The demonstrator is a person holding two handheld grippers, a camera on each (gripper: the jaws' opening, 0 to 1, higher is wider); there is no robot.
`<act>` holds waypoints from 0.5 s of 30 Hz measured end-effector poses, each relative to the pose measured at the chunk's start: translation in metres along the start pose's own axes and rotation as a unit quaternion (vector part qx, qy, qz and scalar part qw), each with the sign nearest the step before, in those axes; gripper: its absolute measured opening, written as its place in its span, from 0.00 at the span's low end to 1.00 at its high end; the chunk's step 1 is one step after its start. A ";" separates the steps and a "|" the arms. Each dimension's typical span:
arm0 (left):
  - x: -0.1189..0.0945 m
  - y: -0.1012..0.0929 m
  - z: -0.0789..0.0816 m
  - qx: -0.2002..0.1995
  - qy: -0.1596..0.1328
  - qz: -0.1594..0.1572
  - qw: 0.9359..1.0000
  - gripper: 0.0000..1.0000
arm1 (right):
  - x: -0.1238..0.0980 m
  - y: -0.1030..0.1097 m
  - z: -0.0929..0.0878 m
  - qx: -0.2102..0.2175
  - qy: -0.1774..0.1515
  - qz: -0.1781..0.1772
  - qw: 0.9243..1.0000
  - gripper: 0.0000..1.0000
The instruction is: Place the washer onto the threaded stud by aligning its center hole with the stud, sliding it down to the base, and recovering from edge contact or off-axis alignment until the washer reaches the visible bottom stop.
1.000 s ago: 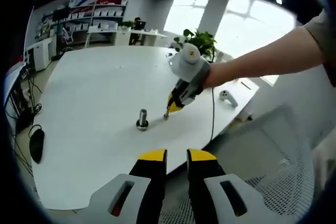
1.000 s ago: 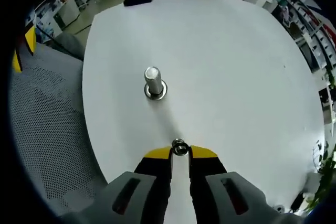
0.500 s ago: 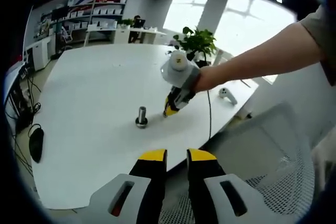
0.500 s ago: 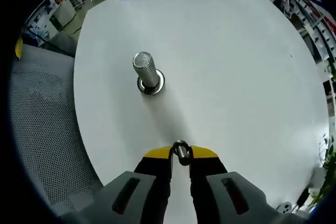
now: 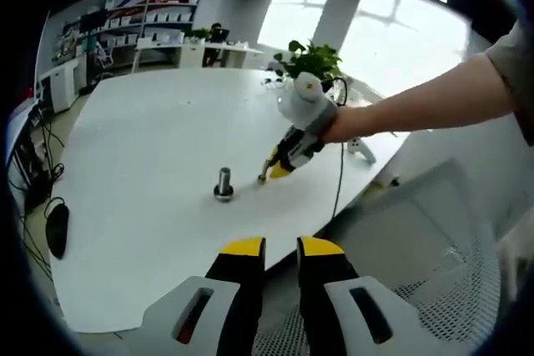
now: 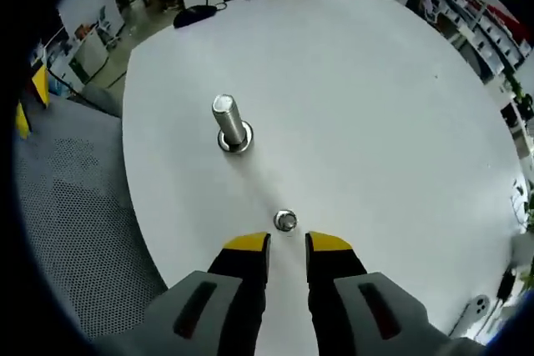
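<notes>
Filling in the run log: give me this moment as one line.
right hand-held gripper: open, above table | washer: on table, just beyond jaws | stud: upright, bare | left hand-held gripper: idle

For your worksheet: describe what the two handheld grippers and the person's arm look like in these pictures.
The left gripper and right gripper each have black jaws with yellow tips on grey slotted bodies. In the left gripper view, the right gripper carries a grey housing, and the person's arm shows a short grey-brown sleeve.

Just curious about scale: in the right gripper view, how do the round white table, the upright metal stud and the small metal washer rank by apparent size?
1. Round white table
2. Upright metal threaded stud
3. Small metal washer, though it lies nearer the camera
</notes>
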State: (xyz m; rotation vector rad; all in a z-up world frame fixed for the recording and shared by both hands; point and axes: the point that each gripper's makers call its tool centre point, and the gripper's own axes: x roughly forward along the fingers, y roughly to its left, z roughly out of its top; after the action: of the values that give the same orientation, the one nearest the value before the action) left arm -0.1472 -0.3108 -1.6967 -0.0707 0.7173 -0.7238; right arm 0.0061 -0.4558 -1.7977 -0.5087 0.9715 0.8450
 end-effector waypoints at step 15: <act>-0.001 0.000 0.003 -0.004 -0.009 -0.001 1.000 0.13 | -0.141 0.034 -0.013 0.152 -0.178 -0.031 0.972 0.24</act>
State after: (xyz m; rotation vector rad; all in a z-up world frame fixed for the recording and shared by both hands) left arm -0.1459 -0.3107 -1.6932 -0.0851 0.7031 -0.7214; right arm -0.0699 -0.4998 -1.6817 -0.1145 0.7309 0.6851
